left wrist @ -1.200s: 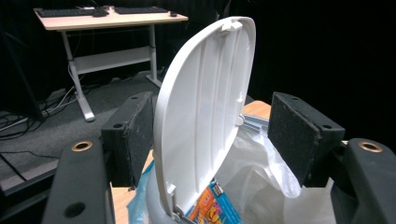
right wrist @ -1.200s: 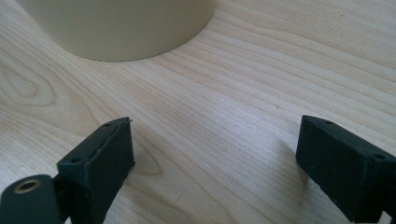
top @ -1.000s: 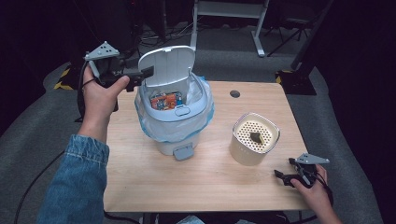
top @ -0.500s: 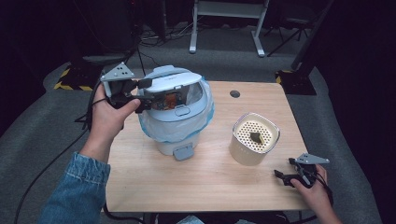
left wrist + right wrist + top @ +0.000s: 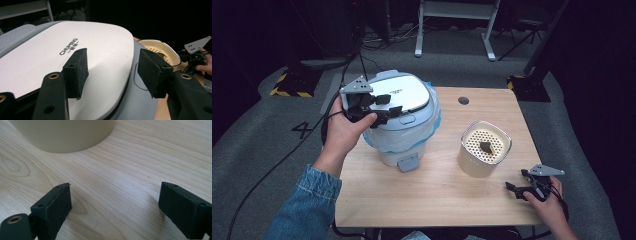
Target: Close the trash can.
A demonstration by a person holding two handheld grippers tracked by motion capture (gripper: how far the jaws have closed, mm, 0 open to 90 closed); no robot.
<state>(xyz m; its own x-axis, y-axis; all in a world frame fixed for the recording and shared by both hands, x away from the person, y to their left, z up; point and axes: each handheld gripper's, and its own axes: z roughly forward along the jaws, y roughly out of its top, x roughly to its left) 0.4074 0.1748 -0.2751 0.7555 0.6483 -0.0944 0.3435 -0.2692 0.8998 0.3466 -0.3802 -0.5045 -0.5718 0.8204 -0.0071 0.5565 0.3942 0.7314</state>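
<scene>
White, the bin's lid [image 5: 404, 92] now lies shut where it stood upright a second ago, pushed down by the left gripper [image 5: 384, 107], jaws narrowing but apart, near the table's [image 5: 432, 200] far left corner; closing looks done.

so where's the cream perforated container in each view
High view: cream container right of centre on the table, beside the white bin.
Left gripper view: its rim at right, past the bin lid.
Right gripper view: its base wall at top left.
Shared landmark: wooden table.
</scene>
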